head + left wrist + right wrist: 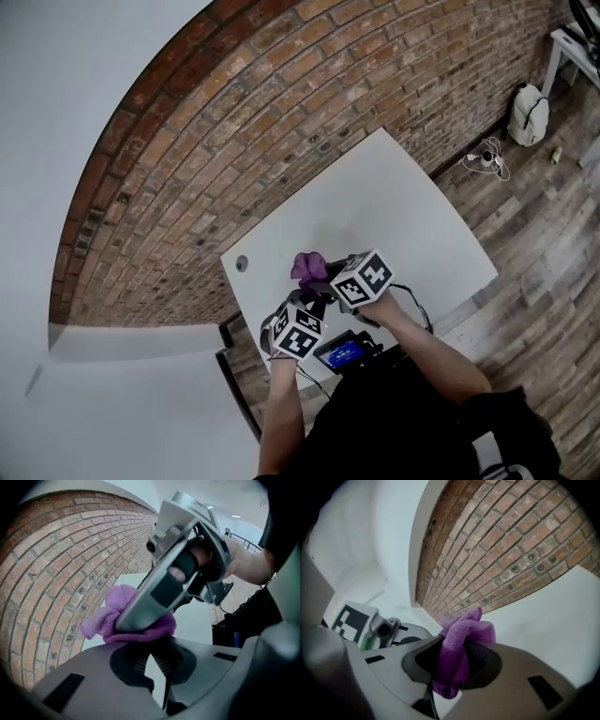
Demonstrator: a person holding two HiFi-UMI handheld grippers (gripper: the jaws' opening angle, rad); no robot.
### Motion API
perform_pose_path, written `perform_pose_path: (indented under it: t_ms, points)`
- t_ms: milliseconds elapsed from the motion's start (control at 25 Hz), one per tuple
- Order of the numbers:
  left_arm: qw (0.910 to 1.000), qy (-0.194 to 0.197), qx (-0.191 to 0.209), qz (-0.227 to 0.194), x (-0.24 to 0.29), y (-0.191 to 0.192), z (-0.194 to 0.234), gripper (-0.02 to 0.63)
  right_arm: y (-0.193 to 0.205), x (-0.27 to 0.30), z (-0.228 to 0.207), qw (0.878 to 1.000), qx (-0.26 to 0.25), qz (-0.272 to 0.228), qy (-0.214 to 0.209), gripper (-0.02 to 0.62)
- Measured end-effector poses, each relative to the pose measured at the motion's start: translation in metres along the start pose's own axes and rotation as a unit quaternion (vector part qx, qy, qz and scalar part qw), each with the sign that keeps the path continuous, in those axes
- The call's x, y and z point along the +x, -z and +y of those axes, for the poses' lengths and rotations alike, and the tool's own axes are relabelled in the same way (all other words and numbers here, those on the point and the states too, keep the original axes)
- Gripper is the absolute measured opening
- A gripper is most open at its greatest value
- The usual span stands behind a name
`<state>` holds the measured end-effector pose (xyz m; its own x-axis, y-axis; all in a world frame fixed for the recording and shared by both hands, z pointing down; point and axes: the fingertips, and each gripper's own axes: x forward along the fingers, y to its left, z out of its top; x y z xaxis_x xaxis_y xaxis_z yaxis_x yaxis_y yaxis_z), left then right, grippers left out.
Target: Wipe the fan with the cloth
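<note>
Fingers of our right gripper (323, 277) pinch the purple cloth (308, 266) above the white table (403, 206) in the head view, with our left gripper (306, 300) just beside it over the table's near edge. In the left gripper view, we see those jaws closed together on nothing, the cloth just beyond them. In the right gripper view, our jaws clamp the bunched cloth above the table.

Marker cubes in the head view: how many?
2. One cube on the left gripper, lower left; the other on the right gripper, beside the purple cloth. None seems hidden.
</note>
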<state>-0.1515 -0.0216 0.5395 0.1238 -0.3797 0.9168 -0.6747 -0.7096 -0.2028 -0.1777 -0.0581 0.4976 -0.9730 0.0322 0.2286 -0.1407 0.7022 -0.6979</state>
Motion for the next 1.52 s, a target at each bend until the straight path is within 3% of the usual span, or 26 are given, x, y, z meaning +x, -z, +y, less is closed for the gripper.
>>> perform_pose_path:
  t_ms: [80,160,320,480,600,680,800,880,1040,1240,1440,1520]
  points:
    - [1.0,0.003,-0.004,-0.001,0.0,0.0,0.0,0.005,0.008,0.003,-0.011,1.0,-0.007,0.005,0.02,0.094]
    - [1.0,0.003,0.0,0.001,0.0,-0.001,0.001,0.004,0.01,-0.004,-0.022,1.0,0.012,-0.023,0.018,0.094]
    - [1.0,0.004,0.005,0.006,0.0,-0.001,0.002,0.004,0.023,-0.023,-0.058,0.991,0.104,-0.082,0.01,0.094]
    - [0.9999,0.003,0.008,0.01,-0.001,0.0,0.003,0.004,0.054,-0.024,-0.08,0.982,0.168,-0.09,-0.009,0.094]
    - [0.9998,0.003,0.011,0.015,0.0,0.0,0.002,0.005,0.072,-0.025,-0.09,0.985,0.162,-0.056,0.015,0.094]
    - [0.9998,0.002,0.01,0.016,0.0,0.0,0.002,0.005,0.059,-0.031,-0.09,0.981,0.173,-0.082,0.015,0.094]
    - [0.9999,0.001,0.007,0.013,0.0,0.0,0.002,0.005,0.017,-0.04,-0.076,0.974,0.177,-0.139,-0.022,0.094]
    - [0.9999,0.001,0.005,0.013,0.0,0.001,0.001,0.005,0.004,-0.035,-0.061,0.974,0.17,-0.138,-0.053,0.094]
    - [0.9999,-0.001,0.006,0.015,0.0,0.001,0.001,0.005,0.022,-0.016,-0.063,0.982,0.156,-0.105,-0.03,0.094]
    - [0.9997,-0.007,0.011,0.022,-0.001,0.001,0.003,0.004,0.045,-0.019,-0.083,0.959,0.233,-0.155,-0.038,0.094]
    - [0.9996,-0.008,0.007,0.025,-0.001,0.002,0.001,0.003,0.072,-0.018,-0.097,0.965,0.235,-0.111,-0.013,0.094]
    - [0.9997,-0.008,0.005,0.024,-0.001,0.003,0.001,0.004,0.066,-0.023,-0.106,0.962,0.242,-0.124,0.003,0.094]
